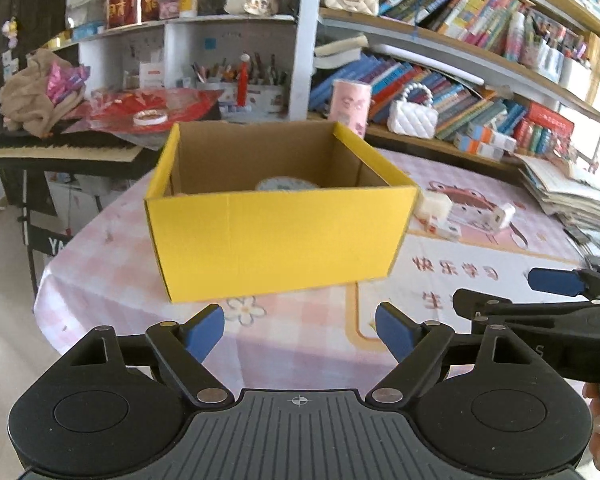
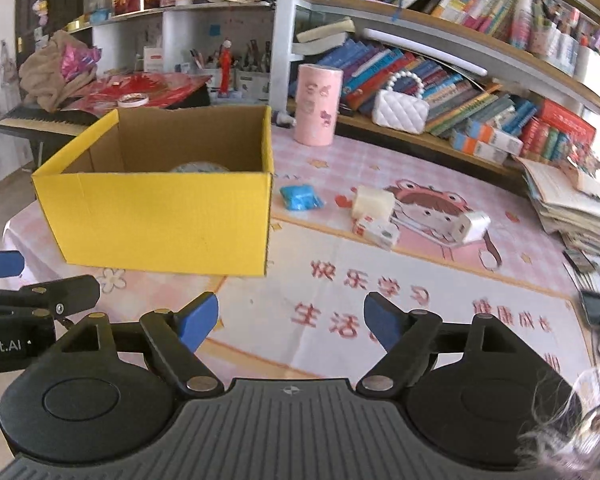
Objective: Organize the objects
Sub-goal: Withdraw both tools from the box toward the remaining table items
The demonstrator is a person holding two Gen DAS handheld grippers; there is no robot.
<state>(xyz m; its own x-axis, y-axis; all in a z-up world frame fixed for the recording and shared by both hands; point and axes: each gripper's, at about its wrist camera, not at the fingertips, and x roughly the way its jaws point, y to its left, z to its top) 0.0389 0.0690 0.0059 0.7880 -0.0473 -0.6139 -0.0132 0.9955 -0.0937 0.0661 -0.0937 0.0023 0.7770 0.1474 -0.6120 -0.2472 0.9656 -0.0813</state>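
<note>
Both grippers are hanging open and empty; the right gripper (image 2: 291, 322) is nearer the blue packet (image 2: 301, 197), which is lying ahead beside the yellow box (image 2: 156, 216), while the left gripper (image 1: 300, 330) is facing the box.

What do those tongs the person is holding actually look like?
Both the left tongs and right tongs are matte black plastic with bright blue pads, silver pivot pins, round side discs and a ribbed grey base. Partial white lettering reads "bot.AI". No cables show.

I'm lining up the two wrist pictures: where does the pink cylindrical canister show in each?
Left wrist: pink cylindrical canister upper centre, behind the open yellow cardboard box's far right corner.
Right wrist: canister upper centre, standing clear to the box's right.
Shared landmark: white quilted handbag just right of it.
</note>
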